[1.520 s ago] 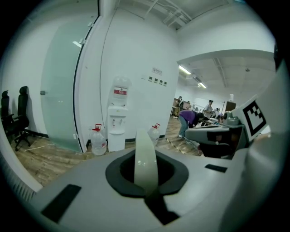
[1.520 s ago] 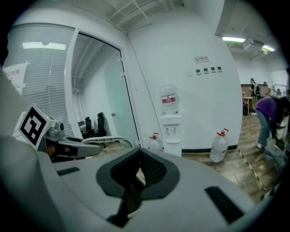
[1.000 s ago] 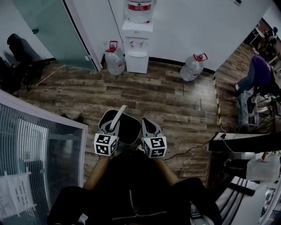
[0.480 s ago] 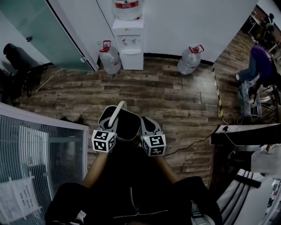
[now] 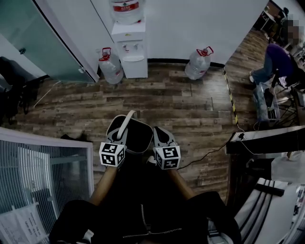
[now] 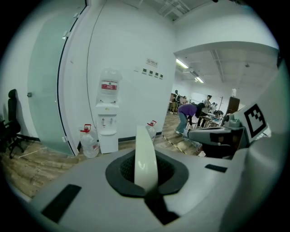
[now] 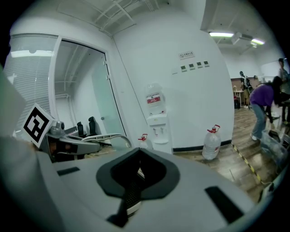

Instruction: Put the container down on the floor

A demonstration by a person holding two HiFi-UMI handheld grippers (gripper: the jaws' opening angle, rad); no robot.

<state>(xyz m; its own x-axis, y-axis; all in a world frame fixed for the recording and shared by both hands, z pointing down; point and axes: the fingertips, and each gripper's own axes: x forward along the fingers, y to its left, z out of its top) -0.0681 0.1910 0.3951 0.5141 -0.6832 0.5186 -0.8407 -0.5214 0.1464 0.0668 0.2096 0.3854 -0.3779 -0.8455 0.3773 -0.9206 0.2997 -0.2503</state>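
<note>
Left hand-held gripper (image 5: 120, 139) pinching container (image 5: 139, 137) handle (image 5: 126, 125), right hand-held gripper (image 5: 161, 138) pressed together; bottle label (image 5: 126, 6) illegible.

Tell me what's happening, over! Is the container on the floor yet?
Left gripper shut on the white handle. Right gripper alongside, grip unclear. Container not down yet, held above the floor. Cable on the boards to its right.

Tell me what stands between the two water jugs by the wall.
The water dispenser, close beside the left jug; bare wood floor runs on to the right jug. Head view shows it.
</note>
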